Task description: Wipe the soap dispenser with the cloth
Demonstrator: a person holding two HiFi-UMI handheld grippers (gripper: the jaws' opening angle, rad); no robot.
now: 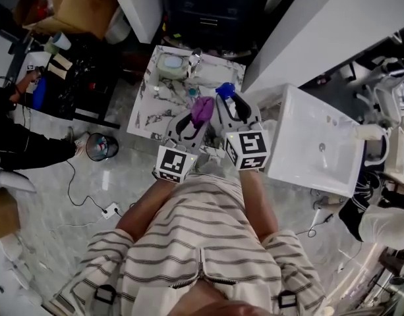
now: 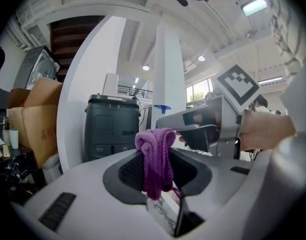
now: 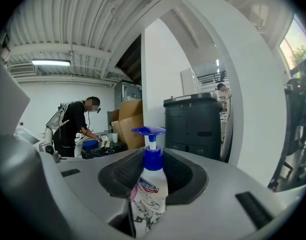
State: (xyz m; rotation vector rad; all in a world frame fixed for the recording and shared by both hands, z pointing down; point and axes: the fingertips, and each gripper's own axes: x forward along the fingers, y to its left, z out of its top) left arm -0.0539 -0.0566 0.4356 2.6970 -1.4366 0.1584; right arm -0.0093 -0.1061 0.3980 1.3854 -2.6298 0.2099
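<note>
Marble table (image 1: 147, 104) sits below both, under its near edge. Left gripper (image 2: 155, 171) pinches the limp cloth (image 2: 153, 149); right gripper (image 3: 152, 171) clamps the slick, probably light dispenser (image 3: 153, 191) by its body, below the pump.

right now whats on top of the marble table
A pale round dish sits near the table's far edge. The left gripper with the cloth and right gripper with the soap bottle hide the near part.

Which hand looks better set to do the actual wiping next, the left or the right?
Left, probably. The left gripper's jaws pinch the purple cloth, while the right gripper, close beside it, grips the soap dispenser upright. So the left can rub while the right steadies.
</note>
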